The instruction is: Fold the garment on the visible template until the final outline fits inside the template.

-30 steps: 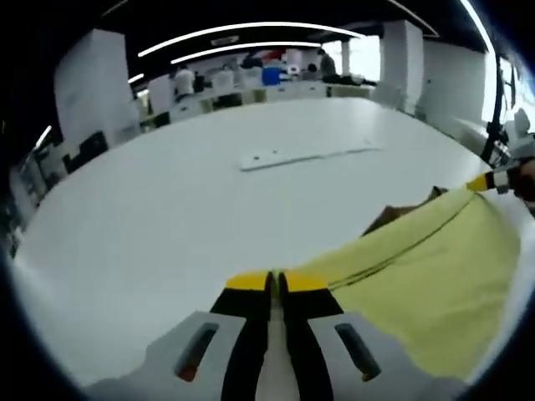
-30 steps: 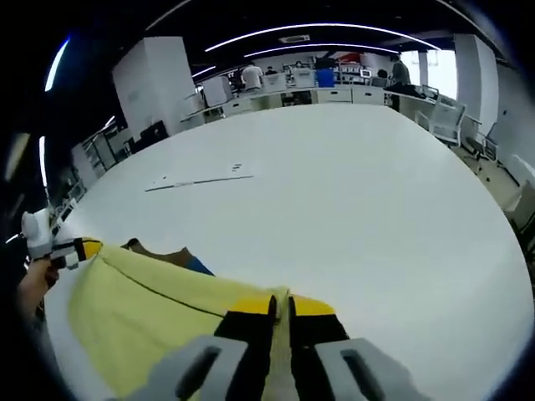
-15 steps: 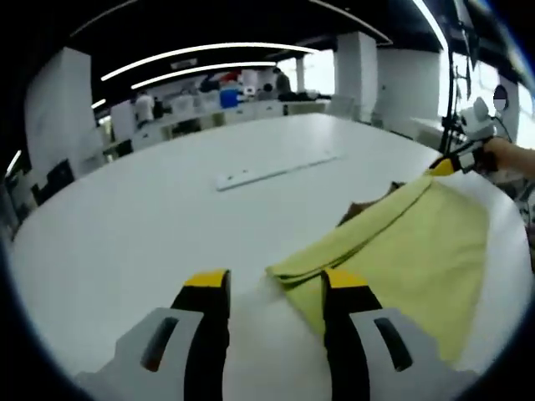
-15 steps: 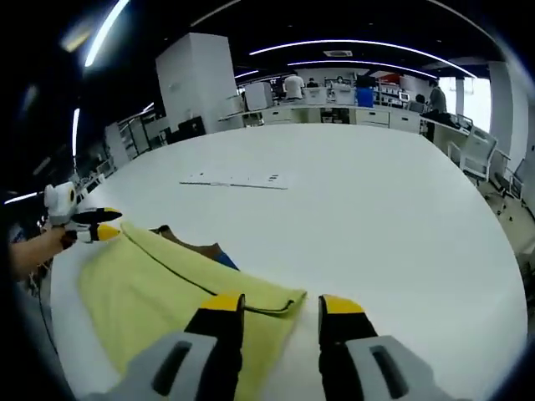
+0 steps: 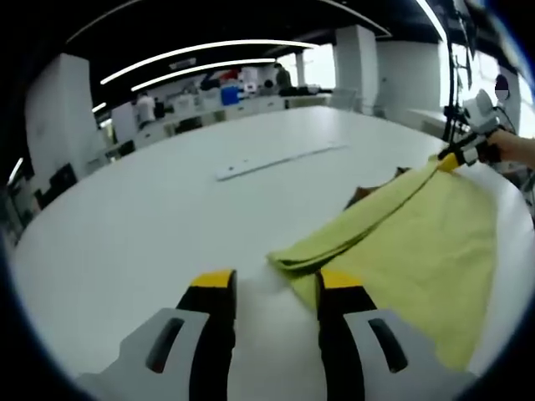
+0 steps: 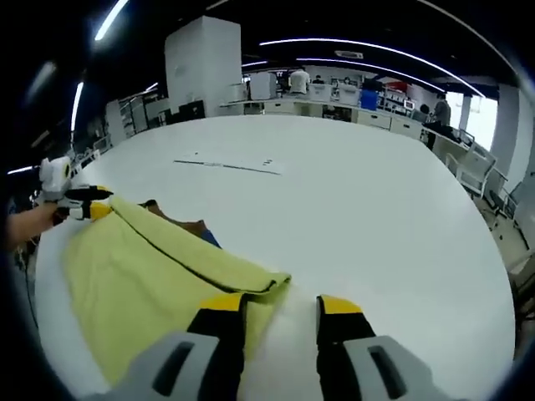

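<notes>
One fold looks done: yellow garment (image 5: 418, 242) lies doubled on the white bench (image 5: 150, 217), brown template (image 6: 180, 225) peeking past its 12 o'clock edge; left tool (image 5: 269, 288) and right tool (image 6: 276, 311) both agape, gripping nothing; more folds likely needed.

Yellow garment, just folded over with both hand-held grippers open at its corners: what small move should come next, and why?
Probably draw both back and check the outline. The left hand-held gripper and right hand-held gripper stand open, and the yellow garment lies folded flat on the white table. A brown and blue edge, perhaps the template, peeks out beyond the fold, so the fit is not certain.
</notes>
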